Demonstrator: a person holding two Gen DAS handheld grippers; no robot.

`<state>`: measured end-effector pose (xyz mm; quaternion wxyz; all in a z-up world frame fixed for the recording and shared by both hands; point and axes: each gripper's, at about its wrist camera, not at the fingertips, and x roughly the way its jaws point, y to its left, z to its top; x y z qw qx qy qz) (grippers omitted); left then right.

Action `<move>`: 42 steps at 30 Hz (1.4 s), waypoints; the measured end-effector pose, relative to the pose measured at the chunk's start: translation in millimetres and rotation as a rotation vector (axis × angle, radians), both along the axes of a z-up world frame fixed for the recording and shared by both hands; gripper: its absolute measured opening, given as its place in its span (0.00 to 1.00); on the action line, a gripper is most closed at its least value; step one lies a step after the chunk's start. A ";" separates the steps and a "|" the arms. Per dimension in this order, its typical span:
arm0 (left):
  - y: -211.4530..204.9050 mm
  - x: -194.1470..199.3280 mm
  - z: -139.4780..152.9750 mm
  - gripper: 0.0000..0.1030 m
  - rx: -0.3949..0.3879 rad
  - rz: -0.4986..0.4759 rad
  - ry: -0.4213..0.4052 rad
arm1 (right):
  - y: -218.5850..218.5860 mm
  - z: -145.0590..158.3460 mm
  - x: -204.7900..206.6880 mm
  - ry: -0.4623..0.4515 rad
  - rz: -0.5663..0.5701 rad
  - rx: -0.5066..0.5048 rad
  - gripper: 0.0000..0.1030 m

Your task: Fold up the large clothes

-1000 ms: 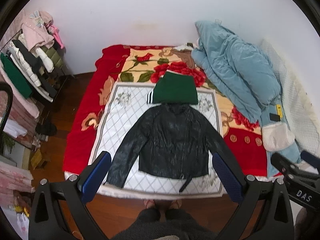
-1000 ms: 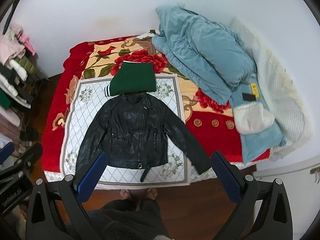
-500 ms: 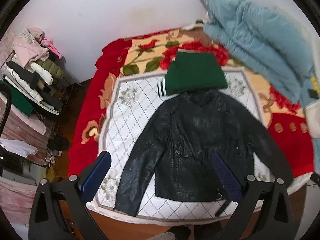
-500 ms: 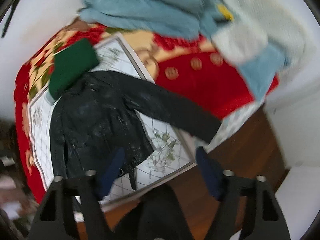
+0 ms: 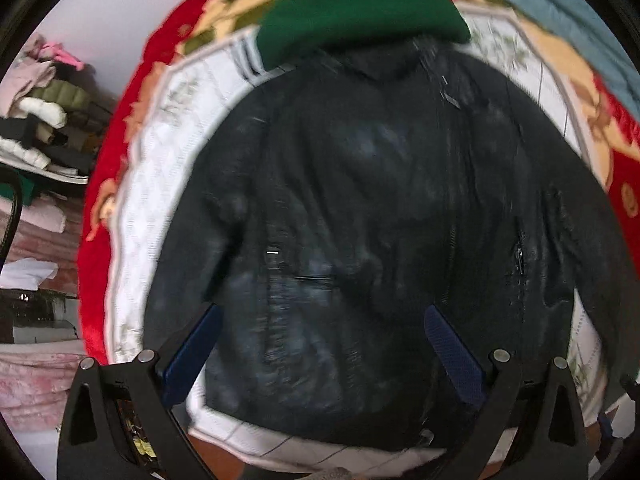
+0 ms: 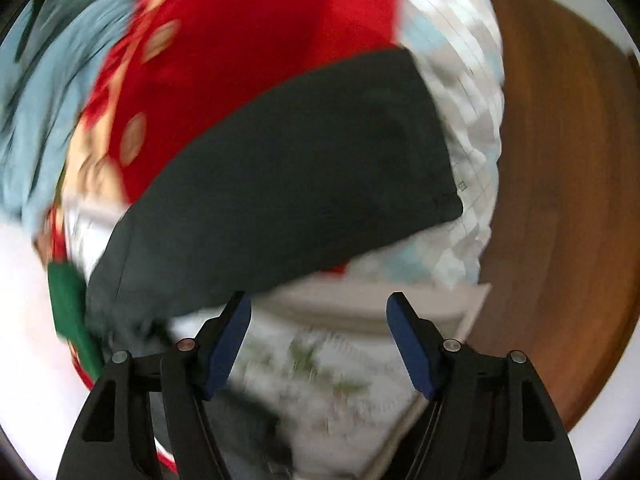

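Observation:
A black leather jacket (image 5: 360, 220) lies spread flat, front up, on a white quilted mat (image 5: 152, 184) on the bed. My left gripper (image 5: 320, 312) is open and empty, hovering close above the jacket's lower body near the hem. In the right wrist view the jacket's right sleeve (image 6: 300, 168) stretches across the red blanket (image 6: 248, 32) toward the bed's edge. My right gripper (image 6: 318, 300) is open and empty, just in front of that sleeve, over the mat (image 6: 320, 360). Both views are blurred by motion.
A folded green garment (image 5: 360, 4) lies above the jacket's collar. A light blue quilt (image 6: 36, 92) is heaped on the bed's far side. A rack of clothes (image 5: 44, 112) stands left of the bed. Wooden floor (image 6: 560, 160) lies beyond the bed's edge.
Both grippers have dropped from high above the bed to close over the jacket. The left went to the lower body, the right swung to the right sleeve. Both stayed open.

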<state>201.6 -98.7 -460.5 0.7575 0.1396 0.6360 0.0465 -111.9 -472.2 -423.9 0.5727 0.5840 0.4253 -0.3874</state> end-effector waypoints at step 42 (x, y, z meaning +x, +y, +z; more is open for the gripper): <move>-40.6 65.4 -58.2 1.00 -0.078 -0.038 -0.015 | -3.5 108.6 111.6 -0.458 0.028 -0.476 0.05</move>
